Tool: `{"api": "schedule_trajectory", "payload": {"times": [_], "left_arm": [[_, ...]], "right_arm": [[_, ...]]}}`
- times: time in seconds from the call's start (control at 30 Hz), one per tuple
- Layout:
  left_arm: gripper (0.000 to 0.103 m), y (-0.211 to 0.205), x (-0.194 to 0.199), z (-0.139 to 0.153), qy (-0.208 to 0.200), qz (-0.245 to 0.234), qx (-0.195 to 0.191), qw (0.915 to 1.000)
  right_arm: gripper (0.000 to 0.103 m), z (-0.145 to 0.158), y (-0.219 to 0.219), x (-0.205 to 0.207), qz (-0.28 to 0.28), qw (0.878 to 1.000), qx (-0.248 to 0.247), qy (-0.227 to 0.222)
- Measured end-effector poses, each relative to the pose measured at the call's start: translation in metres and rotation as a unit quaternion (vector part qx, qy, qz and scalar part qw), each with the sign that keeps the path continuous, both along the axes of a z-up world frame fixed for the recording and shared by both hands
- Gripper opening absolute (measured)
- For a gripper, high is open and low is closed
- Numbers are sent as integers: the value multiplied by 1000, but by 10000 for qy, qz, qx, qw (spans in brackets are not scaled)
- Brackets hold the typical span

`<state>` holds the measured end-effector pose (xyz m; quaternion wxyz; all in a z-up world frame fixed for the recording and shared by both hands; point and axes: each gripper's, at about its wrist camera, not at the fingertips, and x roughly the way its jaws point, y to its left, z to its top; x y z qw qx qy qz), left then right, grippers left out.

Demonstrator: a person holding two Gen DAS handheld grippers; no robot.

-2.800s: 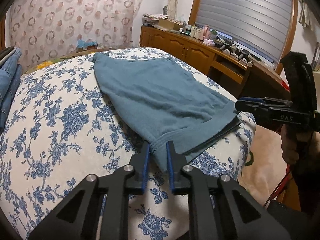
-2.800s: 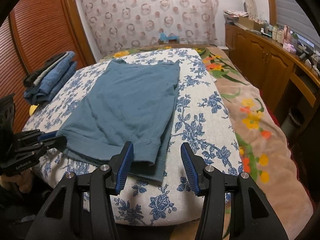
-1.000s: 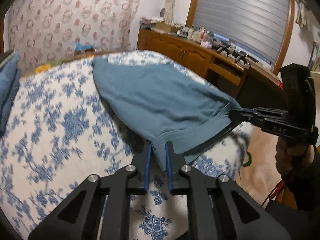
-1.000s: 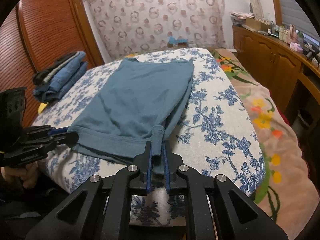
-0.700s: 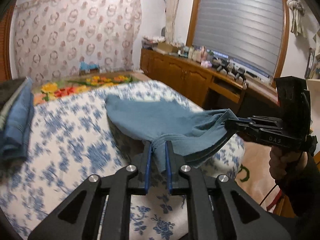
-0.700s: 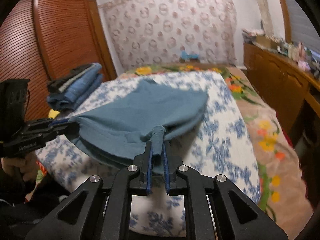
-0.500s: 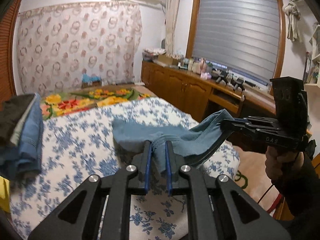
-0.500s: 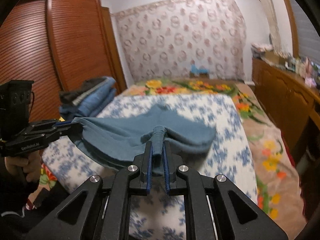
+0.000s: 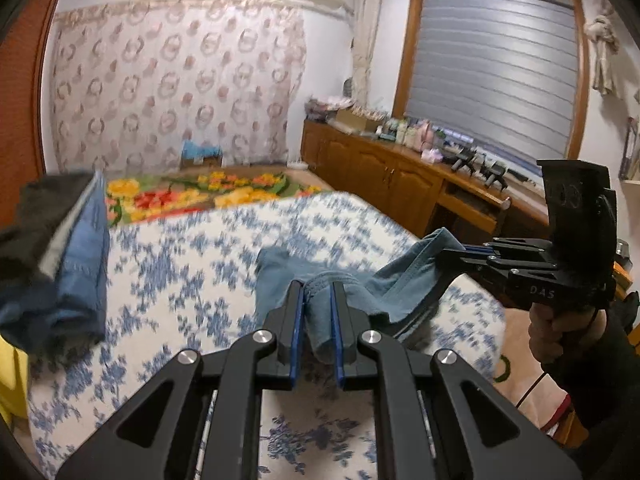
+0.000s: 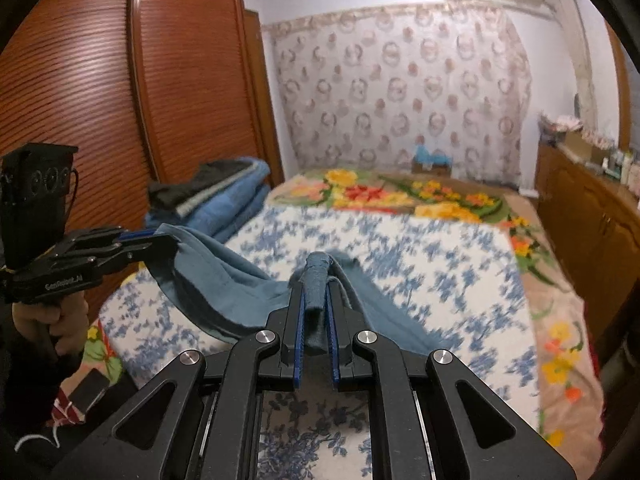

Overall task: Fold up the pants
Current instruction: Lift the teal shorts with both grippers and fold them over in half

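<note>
Teal-blue pants (image 9: 404, 280), lifted by one hemmed edge above a blue-flowered bedspread (image 9: 180, 264).
Soft knit fabric with a stitched band along the raised edge; pinched at two spots, bunched into a tight roll (image 10: 316, 280) at each. Slung in a sagging curve between both pinch points, lower layers hanging in folds, far end trailing onto the bedspread.
</note>
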<state>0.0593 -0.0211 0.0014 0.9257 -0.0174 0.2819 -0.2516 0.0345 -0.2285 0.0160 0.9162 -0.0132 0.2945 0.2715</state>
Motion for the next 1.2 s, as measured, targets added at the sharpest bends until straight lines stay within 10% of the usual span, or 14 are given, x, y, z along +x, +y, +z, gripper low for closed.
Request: {"api": "schedule_trajectory", "payload": {"times": [0.3, 1.2], "left_arm": [[10, -1, 40, -15, 279, 60, -22, 9996], [10, 19, 231, 140, -1048, 526, 616, 9912]], "right_arm": [[7, -38, -3, 38, 8, 9986, 72, 533], [7, 110, 23, 252, -442, 9952, -18, -871]]}}
